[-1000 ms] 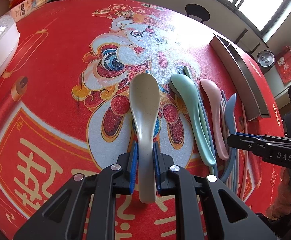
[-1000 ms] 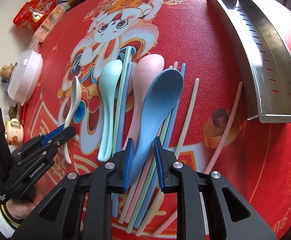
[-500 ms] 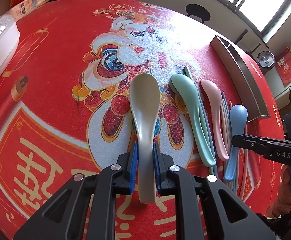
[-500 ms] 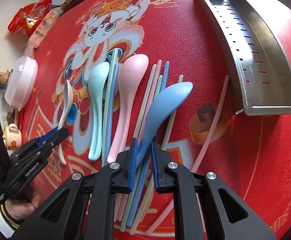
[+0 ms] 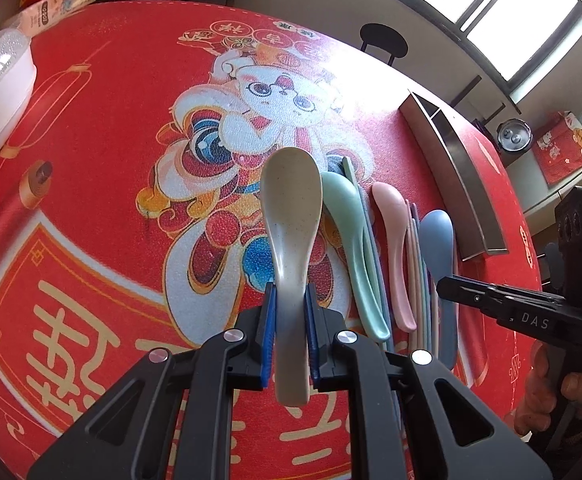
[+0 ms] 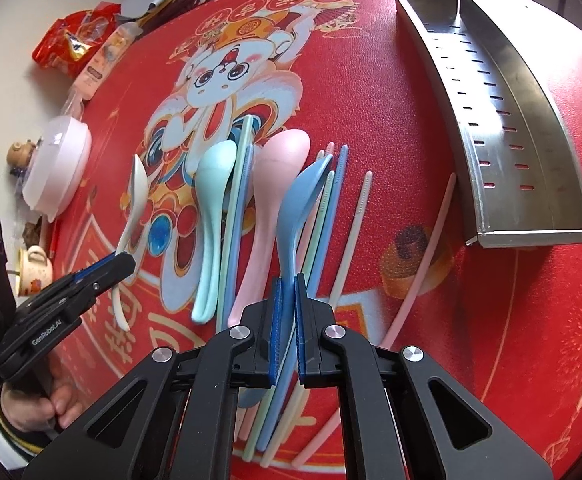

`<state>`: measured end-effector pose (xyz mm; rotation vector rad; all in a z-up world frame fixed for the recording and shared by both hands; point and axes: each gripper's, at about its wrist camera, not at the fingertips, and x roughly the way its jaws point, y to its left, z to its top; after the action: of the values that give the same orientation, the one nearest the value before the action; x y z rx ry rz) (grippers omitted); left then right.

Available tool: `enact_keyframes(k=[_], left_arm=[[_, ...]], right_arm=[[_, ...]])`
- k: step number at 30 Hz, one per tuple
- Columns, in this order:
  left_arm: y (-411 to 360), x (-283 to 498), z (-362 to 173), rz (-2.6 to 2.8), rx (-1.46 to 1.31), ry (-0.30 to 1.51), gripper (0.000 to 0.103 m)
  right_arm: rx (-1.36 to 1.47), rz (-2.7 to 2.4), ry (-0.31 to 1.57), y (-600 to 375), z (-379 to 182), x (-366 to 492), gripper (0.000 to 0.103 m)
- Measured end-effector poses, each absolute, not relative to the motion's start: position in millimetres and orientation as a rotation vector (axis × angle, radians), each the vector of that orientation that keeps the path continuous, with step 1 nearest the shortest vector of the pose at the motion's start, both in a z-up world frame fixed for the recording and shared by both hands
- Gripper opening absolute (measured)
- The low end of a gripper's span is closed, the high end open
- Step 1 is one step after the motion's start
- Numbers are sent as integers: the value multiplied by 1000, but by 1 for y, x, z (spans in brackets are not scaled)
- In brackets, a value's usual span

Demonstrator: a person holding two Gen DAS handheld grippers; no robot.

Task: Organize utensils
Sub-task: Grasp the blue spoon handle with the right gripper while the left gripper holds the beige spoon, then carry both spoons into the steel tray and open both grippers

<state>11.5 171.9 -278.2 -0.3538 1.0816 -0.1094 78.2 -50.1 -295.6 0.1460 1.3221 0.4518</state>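
My left gripper [image 5: 289, 300] is shut on the handle of a beige spoon [image 5: 291, 196], whose bowl points away over the red mat. In the right wrist view this left gripper [image 6: 125, 260] and the beige spoon [image 6: 137, 184] show at the left. My right gripper [image 6: 289, 280] has its jaws closing on the handle of a blue spoon [image 6: 299, 200], and the pads press it. That spoon stands on edge among the chopsticks. A green spoon [image 6: 215, 184] and a pink spoon [image 6: 279, 168] lie flat beside it. The left wrist view shows the right gripper [image 5: 451, 284] on the blue spoon [image 5: 437, 236].
A steel utensil tray [image 6: 531, 132] with a divider sits at the right. Several pastel chopsticks [image 6: 333, 200] lie under and around the spoons, with a pink one [image 6: 431, 240] nearest the tray. A white lidded container [image 6: 57, 168], snack packets [image 6: 71, 40] and a mug [image 6: 35, 268] line the left edge.
The right gripper has narrowed on the blue spoon's handle, and the spoon has rolled from lying flat to standing on edge. The left gripper keeps the beige spoon and has hardly moved.
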Motion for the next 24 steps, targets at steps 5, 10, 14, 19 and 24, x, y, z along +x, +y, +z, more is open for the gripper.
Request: enact_keyframes(k=[5,10,14,19,24], left_arm=[[163,21,-259,-132,-355,1055,13],[142,39,-238,-178,-343,1026,13],[120,58,-229,-221,-334,1017,13],[84,94,-221,-275,-344,1005,13],[46,134,-217,-320,-368,1001,13]], right_arm=[[162,462,1274,-59,-280,79,6],[166,452,1232,-77,-265,85,6],[161,429,1217,-100,-255,96,6],[114,391,1200,-132,-245,117,6],[60,371,1195,-160,-243,145,6]])
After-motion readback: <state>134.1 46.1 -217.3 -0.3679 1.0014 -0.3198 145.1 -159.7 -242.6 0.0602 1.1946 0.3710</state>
